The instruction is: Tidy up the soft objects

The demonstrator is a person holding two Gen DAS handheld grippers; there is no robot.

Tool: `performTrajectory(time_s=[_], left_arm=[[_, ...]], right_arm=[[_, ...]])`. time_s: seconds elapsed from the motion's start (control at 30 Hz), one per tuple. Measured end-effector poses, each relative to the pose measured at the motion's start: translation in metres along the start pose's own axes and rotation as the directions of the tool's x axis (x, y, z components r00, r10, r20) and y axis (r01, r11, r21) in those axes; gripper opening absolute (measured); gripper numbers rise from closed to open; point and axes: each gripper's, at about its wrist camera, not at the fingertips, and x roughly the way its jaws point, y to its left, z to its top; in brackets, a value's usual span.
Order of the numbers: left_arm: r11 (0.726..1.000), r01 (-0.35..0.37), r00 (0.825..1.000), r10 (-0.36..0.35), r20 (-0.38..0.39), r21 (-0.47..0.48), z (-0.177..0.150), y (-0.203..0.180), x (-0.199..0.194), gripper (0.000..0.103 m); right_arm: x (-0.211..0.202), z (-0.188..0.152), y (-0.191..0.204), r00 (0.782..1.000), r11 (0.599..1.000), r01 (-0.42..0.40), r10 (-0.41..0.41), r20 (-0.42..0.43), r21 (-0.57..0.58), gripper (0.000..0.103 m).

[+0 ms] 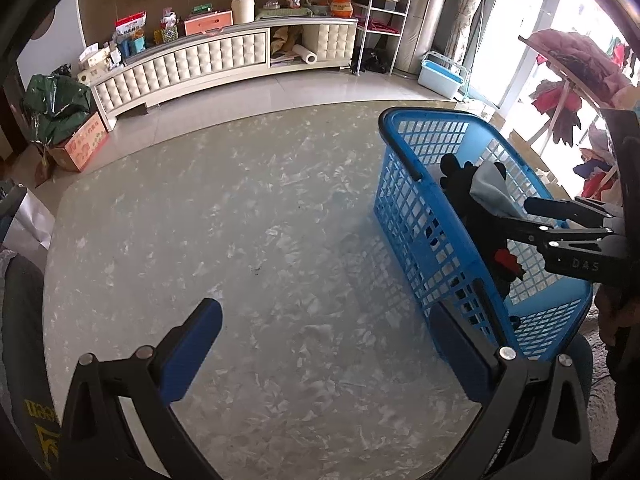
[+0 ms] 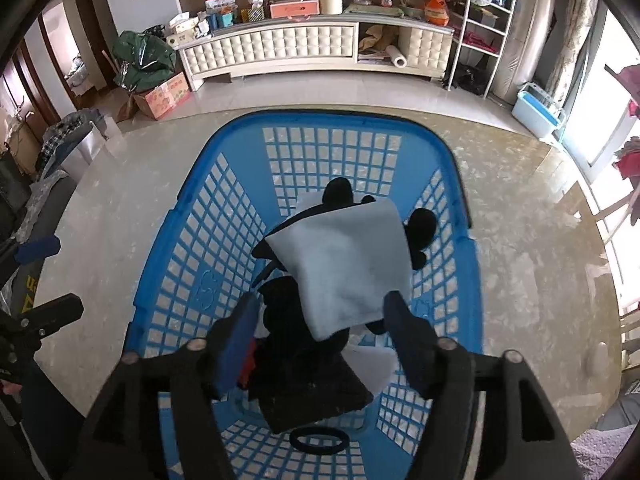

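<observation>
A blue plastic basket (image 2: pixel 168 264) stands on the marble table (image 2: pixel 520 264); it also shows at the right of the left wrist view (image 1: pixel 416 196). Inside lie a black plush toy (image 2: pixel 340 192), a light blue cloth (image 2: pixel 344 264) on top of it, a dark cloth (image 2: pixel 316 396), a white piece (image 2: pixel 372 364) and a black ring (image 2: pixel 318 438). My right gripper (image 2: pixel 320 324) hovers over the basket, open, its fingers either side of the light blue cloth's near corner. It reaches in from the right in the left wrist view (image 1: pixel 568 220). My left gripper (image 1: pixel 324 348) is open and empty over bare table.
A cream TV cabinet (image 1: pixel 224 60) loaded with boxes runs along the far wall. A cardboard box (image 1: pixel 82 146) with a green bag stands at left, a white wire rack (image 1: pixel 380 20) and a blue tub (image 1: pixel 440 76) at right. A clothes rack (image 1: pixel 576 68) stands by the window.
</observation>
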Motion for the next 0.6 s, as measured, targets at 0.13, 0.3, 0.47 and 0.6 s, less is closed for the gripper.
performTrajectory(time_s=[0.13, 0.3, 0.47, 0.6], left_arm=[[1.0, 0.025, 0.999, -0.025, 0.035, -0.003, -0.003, -0.006, -0.011, 0.103], [0.998, 0.041, 0.993, -0.045, 0.111, 0.038, -0.005, -0.03, -0.03, 0.103], [0.991, 0.106, 0.977, -0.118, 0.176, 0.076, -0.01, -0.055, -0.052, 0.103], [0.986, 0.131, 0.966, -0.15, 0.21, 0.099, -0.013, -0.07, -0.072, 0.103]], right_arm=[[-0.022, -0.011, -0.004, 0.999, 0.999, -0.015, 0.014, 0.038, 0.029, 0.081], [-0.056, -0.029, -0.006, 0.994, 0.998, -0.009, 0.002, 0.109, 0.066, 0.101], [-0.092, -0.048, -0.011, 0.982, 0.994, 0.026, -0.044, 0.183, 0.102, 0.103], [-0.122, -0.065, -0.013, 0.958, 0.989, 0.1, -0.126, 0.256, 0.113, 0.103]])
